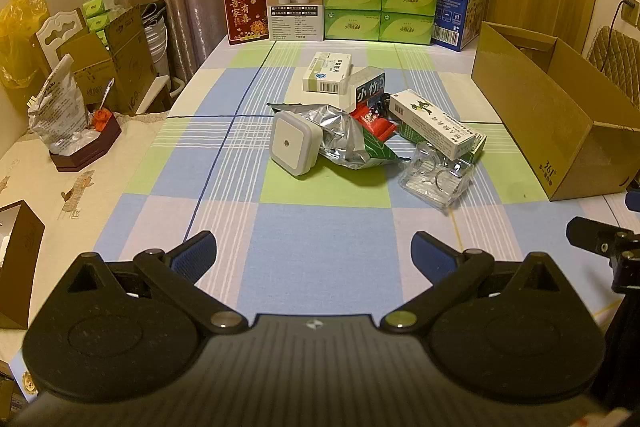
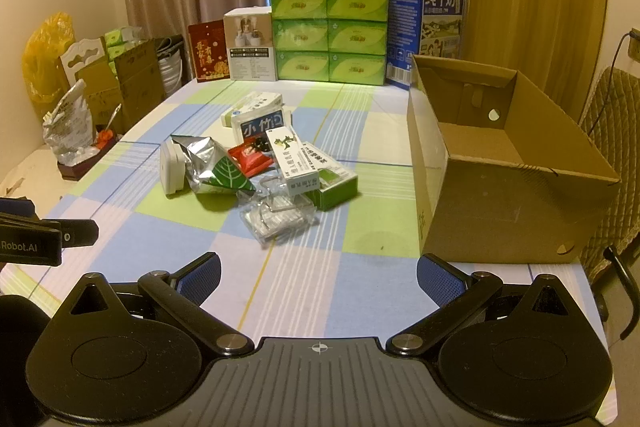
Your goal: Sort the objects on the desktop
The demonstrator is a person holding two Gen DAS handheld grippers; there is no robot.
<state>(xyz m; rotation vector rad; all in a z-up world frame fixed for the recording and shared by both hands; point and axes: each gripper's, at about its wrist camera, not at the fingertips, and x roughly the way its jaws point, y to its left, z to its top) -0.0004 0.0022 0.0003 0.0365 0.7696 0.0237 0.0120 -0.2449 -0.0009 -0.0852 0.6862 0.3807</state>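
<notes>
Both the left gripper (image 1: pixel 314 251) and right gripper (image 2: pixel 318 273) hung released near the table's (image 1: pixel 320 267) front edge; mid-table, the night light (image 1: pixel 294 143) looked light, rigid, smooth, best pinched across its flat sides.

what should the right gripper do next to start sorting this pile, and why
Probably move the open right gripper forward to the clear plastic case. It is the pile's nearest item, lies at the edge, and the empty cardboard box stands just to the right.

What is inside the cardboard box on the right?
Nothing shows inside the cardboard box: the right wrist view shows a bare floor and inner walls. The near corner behind its front wall is hidden, so that part is unknown.
</notes>
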